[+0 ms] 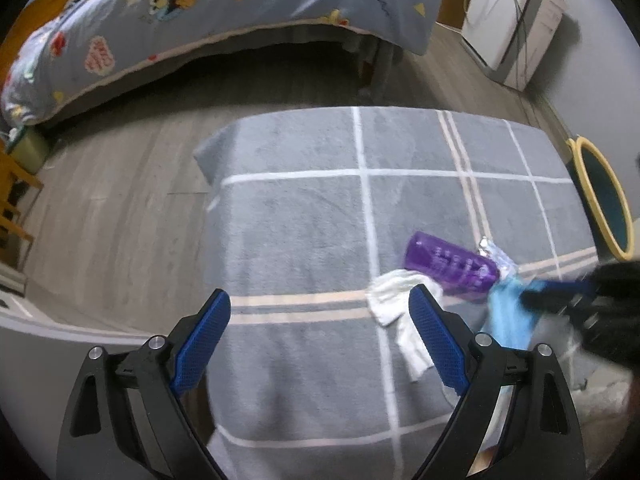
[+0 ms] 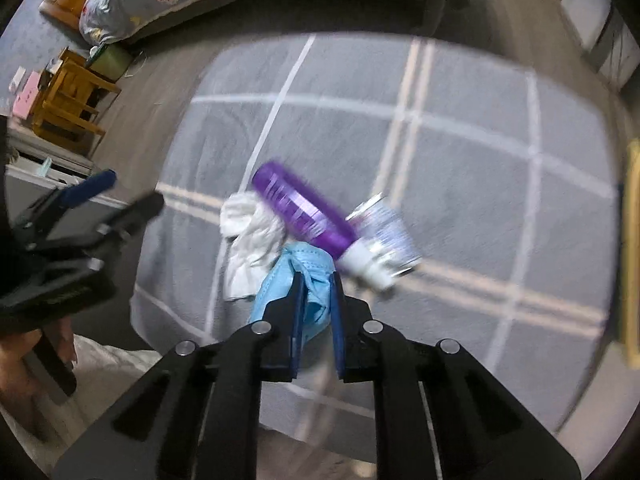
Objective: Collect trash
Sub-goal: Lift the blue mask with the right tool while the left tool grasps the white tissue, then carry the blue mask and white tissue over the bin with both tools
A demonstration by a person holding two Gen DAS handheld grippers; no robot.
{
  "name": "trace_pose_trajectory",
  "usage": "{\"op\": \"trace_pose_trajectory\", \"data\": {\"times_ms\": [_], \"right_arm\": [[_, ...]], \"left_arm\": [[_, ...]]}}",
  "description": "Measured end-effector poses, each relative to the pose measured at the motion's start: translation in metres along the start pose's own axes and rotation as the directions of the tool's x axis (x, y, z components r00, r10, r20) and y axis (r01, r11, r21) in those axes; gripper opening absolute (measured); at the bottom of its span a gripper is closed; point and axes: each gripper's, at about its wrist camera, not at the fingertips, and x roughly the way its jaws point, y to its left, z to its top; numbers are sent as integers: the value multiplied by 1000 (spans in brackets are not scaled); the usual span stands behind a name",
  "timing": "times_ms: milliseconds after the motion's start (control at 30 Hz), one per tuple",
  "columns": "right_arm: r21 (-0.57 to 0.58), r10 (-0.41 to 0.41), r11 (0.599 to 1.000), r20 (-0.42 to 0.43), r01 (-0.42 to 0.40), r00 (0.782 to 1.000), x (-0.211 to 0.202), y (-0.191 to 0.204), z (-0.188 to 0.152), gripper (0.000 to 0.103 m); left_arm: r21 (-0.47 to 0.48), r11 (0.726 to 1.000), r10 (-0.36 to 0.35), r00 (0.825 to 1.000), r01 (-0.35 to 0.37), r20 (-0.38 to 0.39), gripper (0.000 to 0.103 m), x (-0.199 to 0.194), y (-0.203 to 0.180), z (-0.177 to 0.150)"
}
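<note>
We hold our right tongs pointing steeply down at the grey carpet with pale crossing stripes, and their blue-padded jaws are pinched narrow on a crumpled light-blue face mask; the mask bunches up between the pads and spills out to the left of them. Just beyond the mask lies a purple plastic bottle with a white cap, on its side and slanting across the carpet, its cap end near the tongs. A crumpled white tissue lies beside the bottle and touches the mask, and a crinkled silver foil wrapper lies against the bottle's cap end on the other side.

Our left tongs stand wide, with nothing between the jaws, over bare carpet just left of the tissue. From the left wrist view a yellow-rimmed round bin with a dark inside shows at the carpet's right edge, and a bed with a blue cartoon-print cover stands beyond the grey wooden floor.
</note>
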Motion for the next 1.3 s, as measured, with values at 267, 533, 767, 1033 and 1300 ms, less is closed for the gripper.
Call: {"op": "trace_pose_trajectory", "data": {"times_ms": [267,533,767,1033,1300], "right_arm": [[36,-158,987,164,154,974,-61,-59,3,12],[190,-175,972,185,139,967,-65,-107,2,12],[217,-187,965,181,147,965,-68,-123,-2,12],[223,-189,964,198,144,962,-73,-128,-2,12],[238,-179,963,217,126,959,-81,-134,-3,12]], "left_arm": [[75,996,-39,997,44,-60,72,33,-45,-7],[170,985,9,990,15,-142,50,61,-72,-14],[234,972,10,988,26,-151,20,66,-93,-15],[287,958,15,996,9,-84,10,41,-106,-20],[306,952,13,998,-31,61,10,0,-115,-12]]}}
